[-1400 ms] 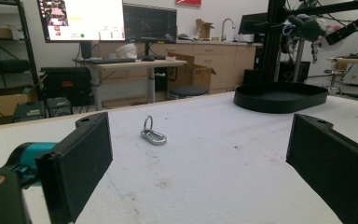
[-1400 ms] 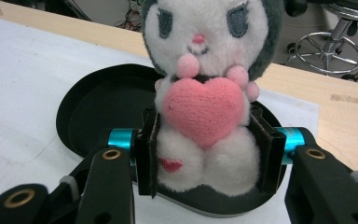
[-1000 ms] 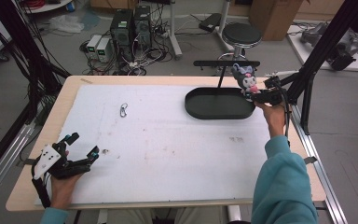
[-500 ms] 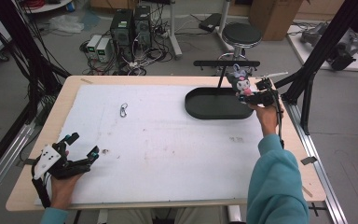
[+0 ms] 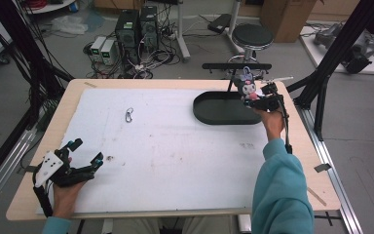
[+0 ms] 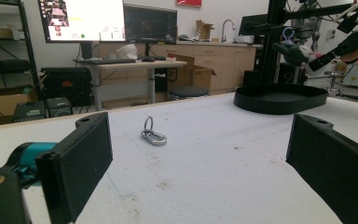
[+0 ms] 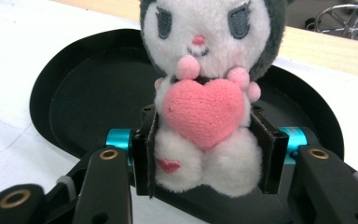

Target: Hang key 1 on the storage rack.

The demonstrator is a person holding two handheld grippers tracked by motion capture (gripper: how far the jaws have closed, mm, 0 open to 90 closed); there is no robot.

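two grippers: right gripper (image 7: 205, 154) clamps plush toy (image 7: 209, 93) over black tray (image 7: 74, 93), likely to drop in; left gripper (image 6: 200, 163) idle, jaws apart, on worktop (image 5: 175, 146)

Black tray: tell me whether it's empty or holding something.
Empty. The black tray has a bare floor; the plush toy is pinched in the right gripper, held above it.
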